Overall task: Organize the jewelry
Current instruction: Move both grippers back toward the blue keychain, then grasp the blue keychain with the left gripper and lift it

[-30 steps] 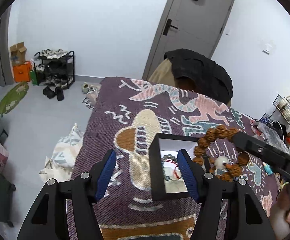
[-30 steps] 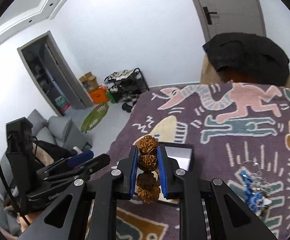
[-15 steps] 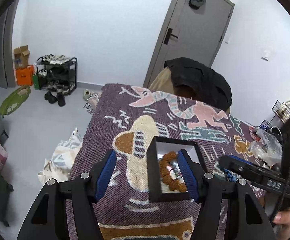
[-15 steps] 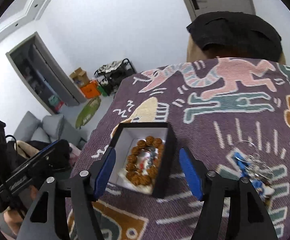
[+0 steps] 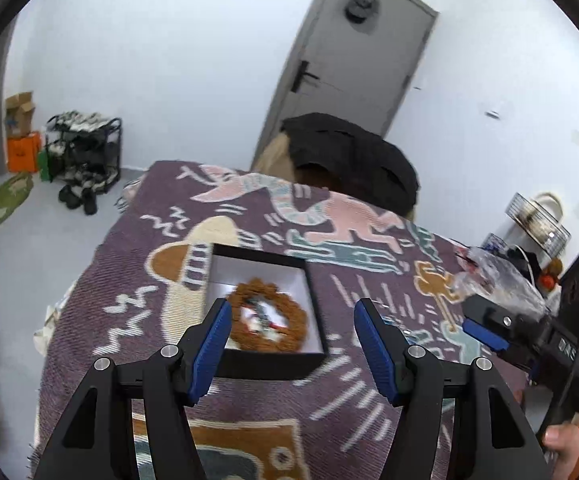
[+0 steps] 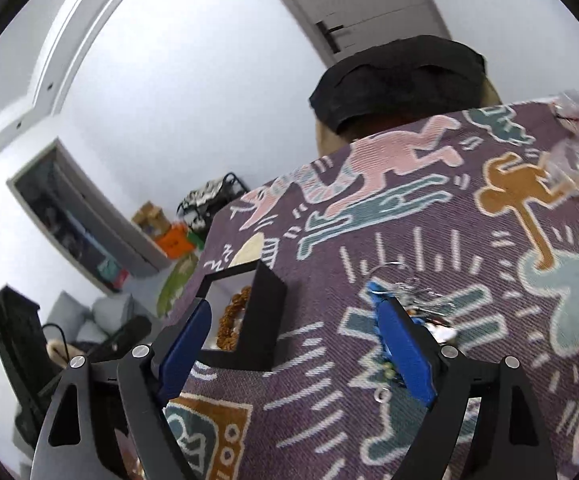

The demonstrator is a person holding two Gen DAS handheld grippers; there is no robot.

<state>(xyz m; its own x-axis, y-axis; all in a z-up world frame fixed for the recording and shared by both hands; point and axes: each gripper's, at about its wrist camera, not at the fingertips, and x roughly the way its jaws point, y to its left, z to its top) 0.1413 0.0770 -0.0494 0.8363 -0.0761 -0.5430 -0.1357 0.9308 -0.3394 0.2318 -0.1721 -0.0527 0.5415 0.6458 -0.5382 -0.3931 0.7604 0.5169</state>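
Left wrist view: patterned purple blanket; black box holds the brown bead bracelet, stowed; left gripper released, empty, hovering at 6 o'clock. Right wrist view: right gripper spread, empty; loose blue trinkets at 1 o'clock, probably next; no legible writing.

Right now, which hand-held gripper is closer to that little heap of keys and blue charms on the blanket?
Right. The right hand-held gripper hangs open with one pad beside the key heap. The left hand-held gripper sits open over the black box, keys off to its right.
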